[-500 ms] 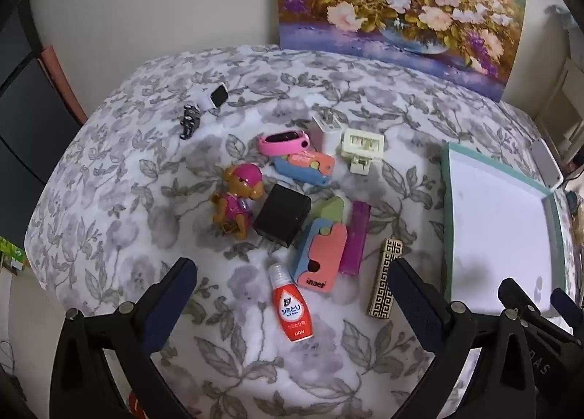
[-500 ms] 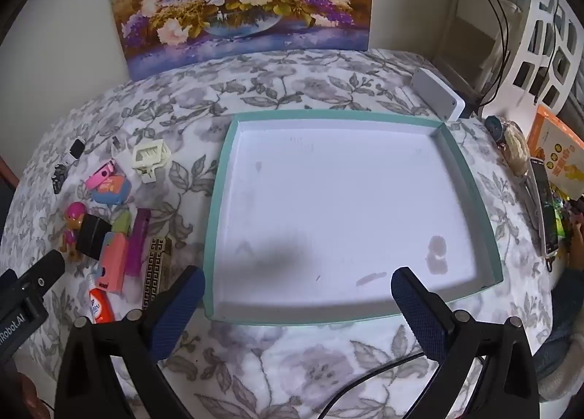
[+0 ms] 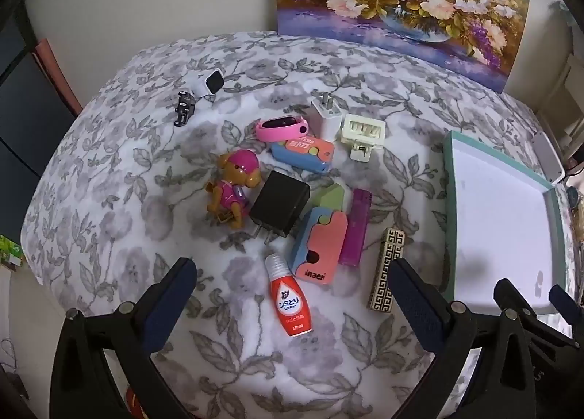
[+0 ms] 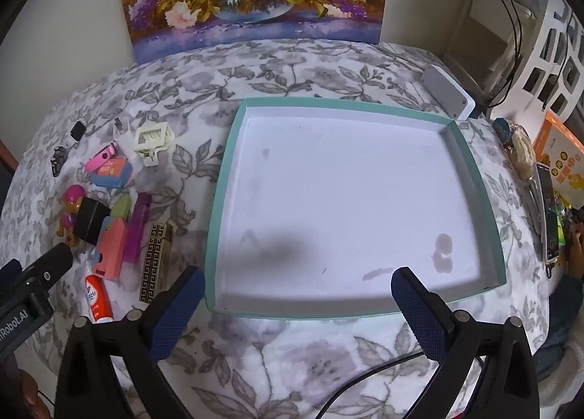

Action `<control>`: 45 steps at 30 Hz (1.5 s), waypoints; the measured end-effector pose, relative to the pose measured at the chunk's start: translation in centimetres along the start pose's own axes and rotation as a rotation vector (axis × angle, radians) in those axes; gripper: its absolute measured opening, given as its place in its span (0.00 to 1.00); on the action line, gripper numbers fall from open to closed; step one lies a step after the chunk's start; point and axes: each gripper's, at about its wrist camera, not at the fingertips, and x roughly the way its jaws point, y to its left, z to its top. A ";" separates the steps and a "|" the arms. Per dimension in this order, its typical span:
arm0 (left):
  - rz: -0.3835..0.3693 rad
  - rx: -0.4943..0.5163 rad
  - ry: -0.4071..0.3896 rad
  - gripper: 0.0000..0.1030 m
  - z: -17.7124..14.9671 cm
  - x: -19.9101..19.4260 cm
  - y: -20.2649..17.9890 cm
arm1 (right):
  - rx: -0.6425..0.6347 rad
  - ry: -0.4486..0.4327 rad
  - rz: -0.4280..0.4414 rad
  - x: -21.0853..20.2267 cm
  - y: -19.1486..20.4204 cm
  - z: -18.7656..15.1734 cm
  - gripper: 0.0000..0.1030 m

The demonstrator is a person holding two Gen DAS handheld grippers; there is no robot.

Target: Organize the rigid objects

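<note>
Very little changes for you over this half second. Your left tool (image 3: 288, 285) sits a touch farther back from the pile, so the red bottle (image 3: 290, 300) lies slightly higher between its spread fingers. Your right tool (image 4: 294, 293) shows no shift you could name over the teal tray (image 4: 215, 222). None of the items on the bed moves.
</note>
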 end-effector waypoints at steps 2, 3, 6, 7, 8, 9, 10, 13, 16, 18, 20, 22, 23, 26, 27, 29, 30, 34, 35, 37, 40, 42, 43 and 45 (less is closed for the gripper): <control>0.004 0.006 0.000 1.00 0.0 0.0 0.0 | 0.001 -0.002 -0.002 0.0 0.1 -0.1 1.00; 0.006 0.008 0.001 1.00 0.1 0.0 0.0 | 0.001 -0.002 -0.002 0.0 0.1 -0.1 1.00; 0.014 0.010 0.009 1.00 0.1 0.1 0.0 | 0.003 -0.003 -0.003 0.1 0.2 -0.2 1.00; 0.013 0.011 0.012 1.00 0.1 0.1 0.0 | 0.004 -0.002 -0.004 0.1 0.2 -0.2 1.00; 0.012 0.012 0.014 1.00 0.1 0.2 0.0 | 0.006 -0.001 -0.005 0.1 0.1 -0.2 1.00; 0.012 0.014 0.014 1.00 0.1 0.2 0.0 | 0.008 0.000 -0.006 0.2 0.1 -0.2 1.00; 0.014 0.016 0.013 1.00 0.1 0.1 0.0 | 0.010 0.001 -0.006 0.2 0.0 -0.2 1.00; 0.017 0.022 0.009 1.00 0.1 0.0 -0.1 | 0.014 0.002 -0.007 0.2 -0.1 -0.2 1.00; 0.019 0.020 0.008 1.00 0.1 0.0 -0.2 | 0.016 0.000 -0.008 0.2 -0.1 -0.2 1.00; 0.019 0.020 0.008 1.00 0.1 0.0 -0.2 | 0.015 0.000 -0.008 0.2 -0.1 -0.2 1.00; 0.019 0.020 0.008 1.00 0.1 0.0 -0.2 | 0.013 -0.001 -0.008 0.2 -0.1 -0.2 1.00; 0.021 0.020 0.007 1.00 0.1 0.0 -0.2 | 0.014 -0.001 -0.009 0.2 -0.1 -0.2 1.00; 0.021 0.019 0.006 1.00 0.1 0.0 -0.1 | 0.014 -0.001 -0.010 0.2 0.0 -0.2 1.00; 0.021 0.020 0.006 1.00 0.1 0.0 -0.1 | 0.015 -0.001 -0.009 0.2 -0.1 -0.2 1.00; 0.021 0.019 0.005 1.00 0.1 0.0 -0.1 | 0.014 -0.001 -0.010 0.2 -0.1 -0.2 1.00; 0.022 0.020 0.004 1.00 0.1 0.0 0.0 | 0.014 -0.001 -0.009 0.2 -0.1 -0.2 1.00; 0.021 0.020 0.005 1.00 0.1 0.0 0.0 | 0.013 -0.001 -0.010 0.1 -0.1 -0.2 1.00; 0.021 0.018 0.007 1.00 0.0 0.0 0.0 | 0.011 -0.002 -0.010 0.1 0.0 -0.2 1.00; 0.022 0.018 0.006 1.00 0.0 0.0 0.0 | 0.011 -0.002 -0.010 0.1 0.0 -0.2 1.00; 0.022 0.018 0.008 1.00 0.0 0.1 0.0 | 0.011 -0.002 -0.011 0.1 0.0 -0.2 1.00; 0.023 0.017 0.009 1.00 -0.1 0.1 0.0 | 0.012 -0.002 -0.011 0.1 0.0 -0.2 1.00; 0.023 0.016 0.011 1.00 -0.1 0.2 0.0 | 0.011 -0.002 -0.012 0.1 0.0 -0.2 1.00; 0.022 0.015 0.012 1.00 -0.1 0.3 0.0 | 0.011 -0.003 -0.012 0.1 0.0 -0.2 1.00; 0.023 0.014 0.014 1.00 -0.1 0.3 -0.1 | 0.011 -0.003 -0.011 0.1 0.0 -0.2 1.00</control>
